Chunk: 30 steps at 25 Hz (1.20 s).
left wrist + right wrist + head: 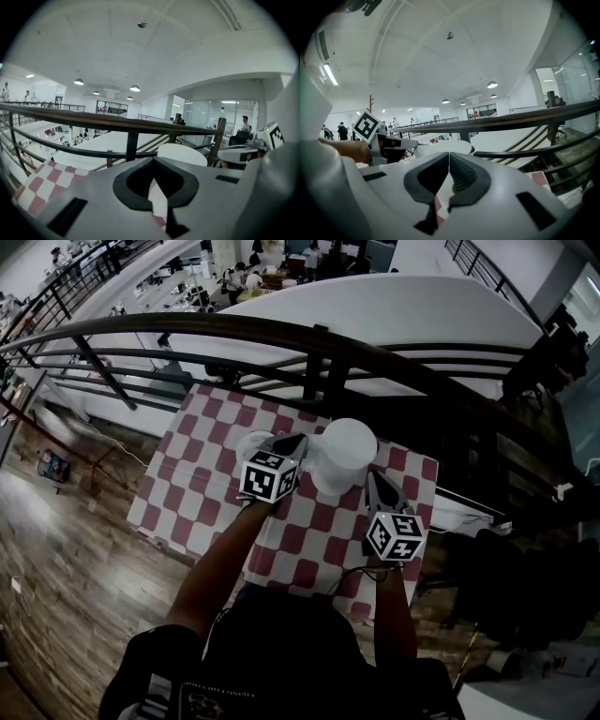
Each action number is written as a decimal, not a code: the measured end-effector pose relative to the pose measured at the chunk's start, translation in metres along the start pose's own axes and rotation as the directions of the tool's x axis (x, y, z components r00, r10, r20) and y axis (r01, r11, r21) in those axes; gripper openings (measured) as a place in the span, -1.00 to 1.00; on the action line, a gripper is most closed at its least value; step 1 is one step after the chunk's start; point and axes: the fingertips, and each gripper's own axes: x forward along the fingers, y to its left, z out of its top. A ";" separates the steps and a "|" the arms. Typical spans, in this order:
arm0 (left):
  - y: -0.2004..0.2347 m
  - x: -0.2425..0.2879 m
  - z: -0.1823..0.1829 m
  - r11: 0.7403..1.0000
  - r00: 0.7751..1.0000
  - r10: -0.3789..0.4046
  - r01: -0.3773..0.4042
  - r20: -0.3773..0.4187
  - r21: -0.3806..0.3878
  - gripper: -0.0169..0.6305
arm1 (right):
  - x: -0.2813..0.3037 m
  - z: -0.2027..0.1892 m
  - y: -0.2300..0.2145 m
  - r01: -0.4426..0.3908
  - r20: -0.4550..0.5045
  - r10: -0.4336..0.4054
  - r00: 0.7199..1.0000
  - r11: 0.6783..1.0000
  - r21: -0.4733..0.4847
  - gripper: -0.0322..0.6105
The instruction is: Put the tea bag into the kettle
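Tea bag is the one thing I cannot find: no view shows a bag, tag or string, so the task looks not yet begun, or at least no part of it shows as done. The kettle [344, 456] stands on the checked table [187, 493] near the railing, and its top reads as a flat white disc, so I cannot say whether it is uncovered and ready to take the bag. The left gripper [292, 446] sits just beside the kettle's left side, with a small white dish [249, 442] partly hidden under it. The bag may lie in that dish, but that is a guess. In its own view the left gripper's [153, 159] jaws are together at the tips, and behind them only white and red patches show, which look like cloth and not a held bag. The right gripper [377, 482] sits at the kettle's right, nearer the person, and its jaws [449, 153] are likewise closed on nothing that can be seen. Everything appears to be left to do: find and pick up the bag, carry it over the kettle, and drop it in.
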 end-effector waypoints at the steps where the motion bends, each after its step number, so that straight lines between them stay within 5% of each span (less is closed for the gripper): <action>1: 0.001 -0.001 -0.001 1.000 1.000 -0.003 0.003 0.002 -0.026 -0.94 | 0.000 0.000 -0.001 0.000 -0.001 0.000 1.000 1.000 0.002 -0.85; 6: -0.001 0.000 -0.004 1.000 1.000 0.003 -0.003 -0.011 0.005 -0.94 | 0.007 -0.008 -0.011 0.029 -0.034 -0.028 0.999 0.999 0.021 -0.85; 12: 0.000 -0.001 -0.004 0.995 0.998 -0.060 0.060 0.006 -0.077 -0.94 | 0.025 -0.017 -0.011 0.038 -0.104 -0.035 0.994 0.999 0.024 -0.85; 19: -0.001 -0.002 -0.001 0.996 0.999 -0.027 0.031 0.041 -0.079 -0.94 | 0.031 0.035 0.013 0.036 0.056 -0.031 0.998 0.995 -0.092 -0.85; 23: -0.002 -0.003 -0.001 0.997 0.999 -0.029 0.032 0.044 -0.064 -0.94 | 0.020 0.072 0.063 -0.154 0.248 0.199 0.948 0.970 -0.188 -0.85; 25: -0.002 -0.003 -0.001 0.999 0.999 -0.020 0.022 0.048 -0.044 -0.94 | 0.017 0.076 0.076 -0.193 0.264 0.246 0.933 0.958 -0.213 -0.85; 30: -0.006 -0.003 -0.001 0.999 0.999 0.013 -0.015 0.049 0.052 -0.94 | 0.014 0.052 0.064 -0.152 0.197 0.180 0.964 0.977 -0.146 -0.85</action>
